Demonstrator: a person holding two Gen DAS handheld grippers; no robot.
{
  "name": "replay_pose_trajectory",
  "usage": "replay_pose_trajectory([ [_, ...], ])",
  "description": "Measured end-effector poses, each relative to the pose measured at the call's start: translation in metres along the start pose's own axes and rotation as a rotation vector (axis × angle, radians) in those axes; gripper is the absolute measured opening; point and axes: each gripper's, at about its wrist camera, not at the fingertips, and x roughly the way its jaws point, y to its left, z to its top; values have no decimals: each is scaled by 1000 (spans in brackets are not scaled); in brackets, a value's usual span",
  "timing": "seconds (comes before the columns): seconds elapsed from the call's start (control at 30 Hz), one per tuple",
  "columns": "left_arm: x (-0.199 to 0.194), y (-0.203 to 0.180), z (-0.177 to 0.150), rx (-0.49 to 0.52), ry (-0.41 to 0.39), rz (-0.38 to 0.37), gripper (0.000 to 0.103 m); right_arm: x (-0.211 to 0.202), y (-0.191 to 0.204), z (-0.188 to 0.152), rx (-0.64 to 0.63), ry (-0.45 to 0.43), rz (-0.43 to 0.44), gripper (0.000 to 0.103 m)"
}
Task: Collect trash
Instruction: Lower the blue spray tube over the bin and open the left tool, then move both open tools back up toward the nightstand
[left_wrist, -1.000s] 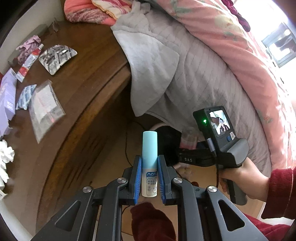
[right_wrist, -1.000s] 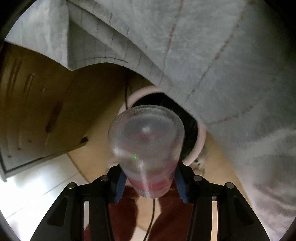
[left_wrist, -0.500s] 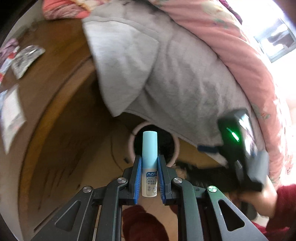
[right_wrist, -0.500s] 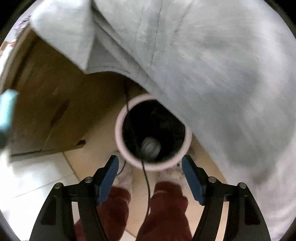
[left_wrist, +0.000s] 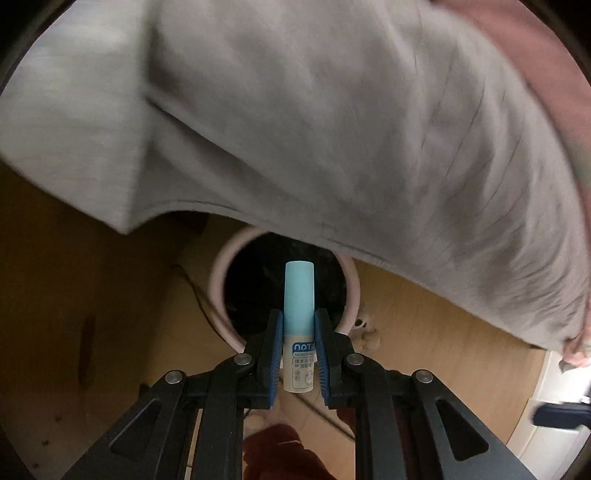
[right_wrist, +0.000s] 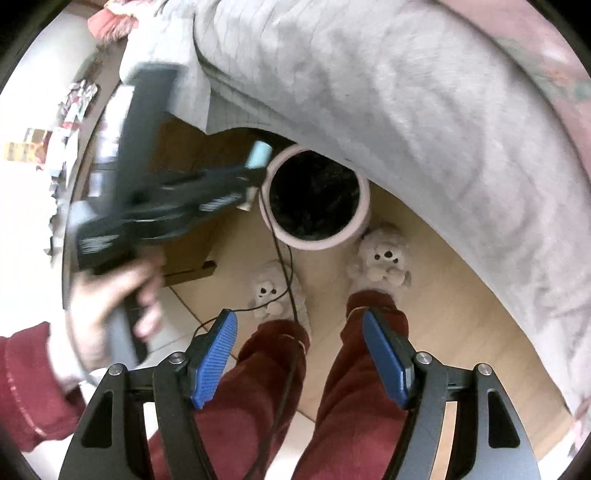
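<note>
Now left hand-held gripper (left_wrist: 299, 354) grips blue-capped tube (left_wrist: 299, 295) above pink bin (right_wrist: 364, 199) (dark inside); right hand-held gripper (right_wrist: 301, 354) open, empty.

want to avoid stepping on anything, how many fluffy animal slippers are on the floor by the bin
2. One fluffy slipper sits right against the pink bin, on its lower right. The other slipper is further toward the camera on the left, with a black cable running across it. Both are on the person's feet.

The right gripper (right_wrist: 299, 360) has let go — its jaws have just been opening, nothing between them now, and the clear cup it carried is gone from view. It's pulled back from the pink bin (right_wrist: 314, 201). The left gripper (left_wrist: 298, 354) has swung its blue-capped tube (left_wrist: 299, 325) over the bin's mouth — the tabletop has slipped out of its view.
</note>
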Motion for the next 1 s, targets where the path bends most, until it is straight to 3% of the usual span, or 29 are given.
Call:
replay_pose_trajectory([
  [0.23, 40, -5, 0, 14, 44, 65, 18, 9, -15, 7, 42, -2, 3, 69],
  [0.27, 43, -4, 0, 11, 52, 68, 22, 10, -15, 9, 42, -2, 4, 69],
  [0.33, 44, 1, -2, 4, 56, 89, 47, 9, -15, 11, 40, -7, 9, 69],
  [0.37, 42, 3, -2, 7, 48, 109, 73, 7, -15, 13, 36, -13, 11, 69],
  [0.4, 39, 6, -3, 11, 33, 133, 91, 4, -14, 14, 31, -18, 12, 69],
  [0.43, 34, 8, -4, 15, 7, 153, 97, 3, -13, 16, 24, -23, 15, 69],
  [0.77, 5, 14, -8, 21, -47, 165, 99, -10, -1, 29, -26, -41, 37, 69],
  [1.0, -68, 31, -41, -26, -140, 258, 99, -28, 10, 39, -108, -40, 26, 69],
])
